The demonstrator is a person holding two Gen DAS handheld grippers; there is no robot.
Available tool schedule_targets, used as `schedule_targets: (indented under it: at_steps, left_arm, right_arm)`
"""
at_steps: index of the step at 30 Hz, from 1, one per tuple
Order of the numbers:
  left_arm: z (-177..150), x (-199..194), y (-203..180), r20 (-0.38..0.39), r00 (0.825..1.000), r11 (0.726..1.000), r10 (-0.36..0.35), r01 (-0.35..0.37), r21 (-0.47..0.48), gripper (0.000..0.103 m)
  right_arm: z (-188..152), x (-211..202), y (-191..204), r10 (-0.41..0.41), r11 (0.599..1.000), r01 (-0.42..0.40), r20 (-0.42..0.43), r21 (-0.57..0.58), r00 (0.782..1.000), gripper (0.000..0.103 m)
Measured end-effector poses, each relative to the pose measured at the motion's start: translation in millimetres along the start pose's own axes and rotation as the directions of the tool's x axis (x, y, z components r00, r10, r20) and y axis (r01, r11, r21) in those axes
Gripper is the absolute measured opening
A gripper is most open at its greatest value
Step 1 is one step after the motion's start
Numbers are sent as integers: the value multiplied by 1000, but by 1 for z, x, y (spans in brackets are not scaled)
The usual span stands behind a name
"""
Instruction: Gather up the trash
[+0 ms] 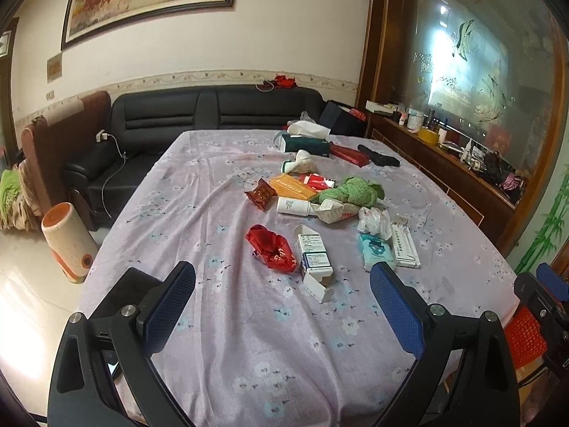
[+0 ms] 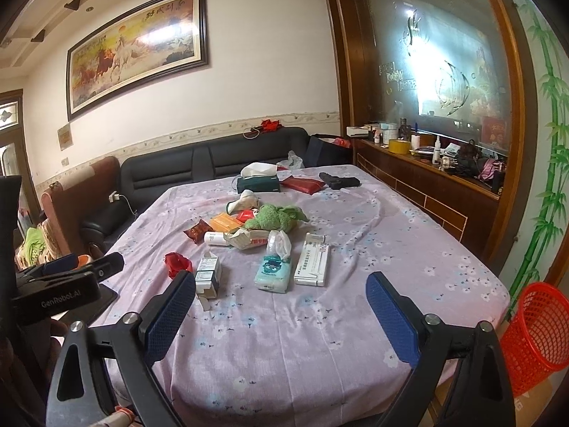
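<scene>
Here, two handheld grippers hover over a cluttered table covered with a lilac flowered cloth (image 1: pixel 220 185).

The left gripper (image 1: pixel 282 291) has its jaws spread wide and holds nothing; the right gripper (image 2: pixel 281 297) is just the same. Trash lies scattered across the middle of the table: a crumpled red wrapper (image 1: pixel 273 251), beside it an opened small medicine box (image 1: pixel 314 261), a pale blue tissue pack (image 2: pixel 273 273), a long white box (image 2: pixel 313 259), a white bottle (image 1: pixel 293 205) lying on its side, and a green cloth (image 1: pixel 352 192). A red mesh basket (image 2: pixel 537 334) stands on the floor beyond the table's right corner, well apart from the trash.
</scene>
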State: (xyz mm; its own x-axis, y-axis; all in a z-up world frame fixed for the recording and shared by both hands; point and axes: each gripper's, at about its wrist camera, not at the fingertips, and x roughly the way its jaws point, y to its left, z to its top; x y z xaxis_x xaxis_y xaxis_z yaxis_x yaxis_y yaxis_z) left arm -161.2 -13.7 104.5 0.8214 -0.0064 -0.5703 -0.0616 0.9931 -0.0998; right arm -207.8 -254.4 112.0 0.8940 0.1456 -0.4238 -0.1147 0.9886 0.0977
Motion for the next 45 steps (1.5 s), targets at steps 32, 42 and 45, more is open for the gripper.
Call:
schedule_targets:
  at_steps: [32, 42, 45]
  left_arm:
    - [7, 200, -47, -376, 925, 988, -57, 106, 112, 51]
    - [5, 206, -43, -385, 920, 989, -70, 113, 91, 37]
    - [3, 198, -42, -372, 924, 990, -86, 123, 75, 37]
  right_arm:
    - [1, 252, -71, 28, 988, 39, -427, 149, 904, 61]
    - [0, 308, -53, -62, 995, 95, -530, 36, 846, 53]
    - [-3, 308, -47, -112, 993, 114, -509, -27, 854, 40]
